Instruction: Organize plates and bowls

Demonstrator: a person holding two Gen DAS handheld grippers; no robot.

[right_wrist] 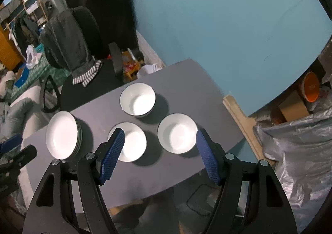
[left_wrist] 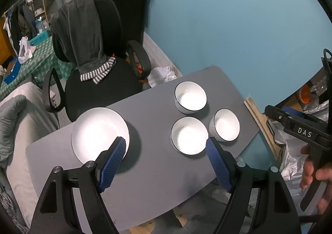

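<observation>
The right gripper (right_wrist: pixel 159 146), jaws apart and empty, hangs steeply tilted down over the table (right_wrist: pixel 186 80); best to lower it squarely over one rim of the bowl (right_wrist: pixel 177 133) at 1 o'clock. The left gripper (left_wrist: pixel 166 154), also agape, has the plates (left_wrist: pixel 97 132) at 10 o'clock.

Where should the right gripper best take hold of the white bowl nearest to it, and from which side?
Probably on the rim of the nearest white bowl, from above: one finger inside, one outside the wall. It stands upright, mouth open, apart from the other bowls, and the open right gripper already points steeply down.
</observation>
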